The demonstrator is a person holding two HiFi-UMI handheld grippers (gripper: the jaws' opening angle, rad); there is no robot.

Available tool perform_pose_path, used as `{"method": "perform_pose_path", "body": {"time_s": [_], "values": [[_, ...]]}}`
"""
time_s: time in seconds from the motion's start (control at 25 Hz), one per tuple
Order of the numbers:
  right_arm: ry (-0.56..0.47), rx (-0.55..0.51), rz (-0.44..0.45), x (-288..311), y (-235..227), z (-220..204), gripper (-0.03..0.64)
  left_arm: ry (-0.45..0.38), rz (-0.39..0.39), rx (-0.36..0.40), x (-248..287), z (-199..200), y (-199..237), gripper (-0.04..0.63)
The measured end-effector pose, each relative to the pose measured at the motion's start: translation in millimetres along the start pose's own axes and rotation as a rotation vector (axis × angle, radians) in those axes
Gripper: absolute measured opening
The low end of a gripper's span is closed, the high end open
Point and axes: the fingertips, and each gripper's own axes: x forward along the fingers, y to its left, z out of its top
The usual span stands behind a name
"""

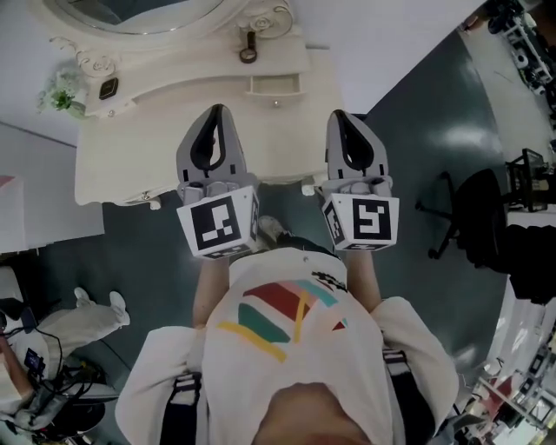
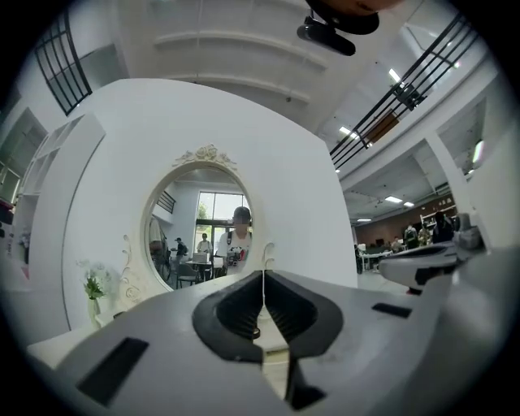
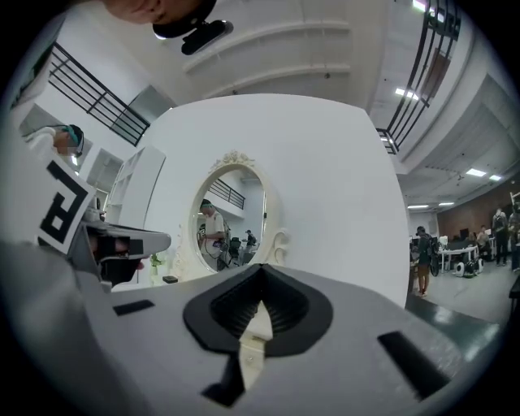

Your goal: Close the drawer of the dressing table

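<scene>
The cream dressing table (image 1: 156, 148) stands ahead of me, its oval mirror (image 1: 139, 13) at the back. A small drawer front (image 1: 274, 84) with a round knob (image 1: 276, 102) sits in the raised tier on the tabletop; I cannot tell whether it stands out. My left gripper (image 1: 217, 113) hovers over the table's front part, left of the drawer, jaws shut on nothing. My right gripper (image 1: 342, 117) is level with it at the table's right edge, also shut and empty. The left gripper view has shut tips (image 2: 262, 276) pointing at the mirror (image 2: 199, 227). The right gripper view's tips (image 3: 260, 272) meet below the mirror (image 3: 231, 215).
On the tabletop stand a small flower vase (image 1: 61, 94), a dark flat item (image 1: 108, 88) and a dark bottle-like thing (image 1: 248, 48). A black office chair (image 1: 486, 217) is on the dark floor at the right. A seated person's legs (image 1: 82, 317) and cables lie lower left.
</scene>
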Motion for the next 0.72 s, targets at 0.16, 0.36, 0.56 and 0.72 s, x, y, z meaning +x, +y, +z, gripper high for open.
{"method": "perform_pose_path", "body": {"time_s": [0.16, 0.36, 0.56, 0.72], "values": [[0.008, 0.012, -0.026, -1.2, -8.5, -6.2, 0.000, 0.004, -0.025, -0.002, 8.6, -3.5, -12.3, 0.006], [0.026, 0.024, -0.032, -0.8, -12.6, -13.5, 0.000, -0.001, -0.035, 0.008, 18.6, -9.9, -20.2, 0.007], [0.050, 0.044, -0.035, 2.4, -16.9, -26.3, 0.000, 0.031, -0.058, 0.021, 36.0, -28.6, -30.4, 0.008], [0.079, 0.066, -0.039, 1.2, -24.1, -38.6, 0.000, 0.089, -0.066, -0.047, 50.2, -52.7, -40.8, 0.025]]}}
